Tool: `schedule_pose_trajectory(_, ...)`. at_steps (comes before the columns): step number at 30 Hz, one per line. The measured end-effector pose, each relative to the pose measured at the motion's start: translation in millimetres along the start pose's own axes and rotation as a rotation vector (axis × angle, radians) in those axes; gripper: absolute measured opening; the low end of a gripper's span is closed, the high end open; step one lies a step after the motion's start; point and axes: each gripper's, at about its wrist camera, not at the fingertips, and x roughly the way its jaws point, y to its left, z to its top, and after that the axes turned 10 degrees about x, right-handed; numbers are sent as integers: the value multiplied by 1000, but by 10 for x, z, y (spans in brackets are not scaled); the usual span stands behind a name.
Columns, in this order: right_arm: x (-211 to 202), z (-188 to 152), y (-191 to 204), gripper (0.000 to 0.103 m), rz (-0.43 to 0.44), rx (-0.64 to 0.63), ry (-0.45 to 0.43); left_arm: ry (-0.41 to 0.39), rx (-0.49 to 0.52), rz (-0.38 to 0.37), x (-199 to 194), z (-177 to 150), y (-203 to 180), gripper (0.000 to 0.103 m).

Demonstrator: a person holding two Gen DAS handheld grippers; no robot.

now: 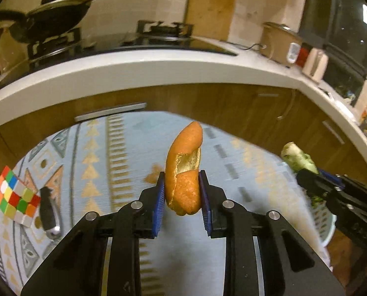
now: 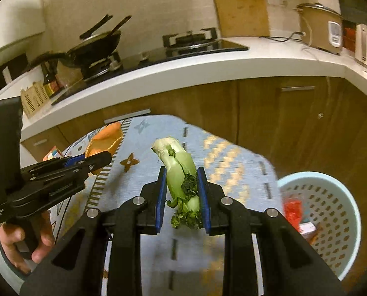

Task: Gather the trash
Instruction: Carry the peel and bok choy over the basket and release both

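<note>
Left wrist view shows the left gripper [image 1: 182, 192] clamping one torn bread roll [image 1: 184, 170] above the patterned mat [image 1: 124, 148], fingers closed on it, while the right gripper [image 2: 182, 192] pinches one bok choy stalk [image 2: 181, 177], both raised (presumably for dropping) left of the single basket [image 2: 351, 202].

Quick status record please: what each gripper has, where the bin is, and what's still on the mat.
left gripper: shut on bread, lifted off mat
right gripper: shut on bok choy, lifted
bin: pale blue basket, right of mat, already holds red trash
mat: cube and a dark tool lie at its left
</note>
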Motion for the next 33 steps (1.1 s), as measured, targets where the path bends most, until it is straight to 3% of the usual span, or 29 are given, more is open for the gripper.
schedule_pose_trajectory(16,-790,5,-1046,21,-136,155,-93,-21,147,-191,-4,162,-1417,24)
schedule_pose_trajectory(21,-740,-82,-1444,21,-243,231,-12,5,196,-229,99,118,-1806,24)
schedule_pose_trajectory(27,-668,-243,-1806,21,-281,331,61,62,230,-270,310,30,-2114,25)
schedule_pose_trajectory(33,-714,-293,-1963,27,-294,379,71,54,236,-301,322,-43,-2235,54)
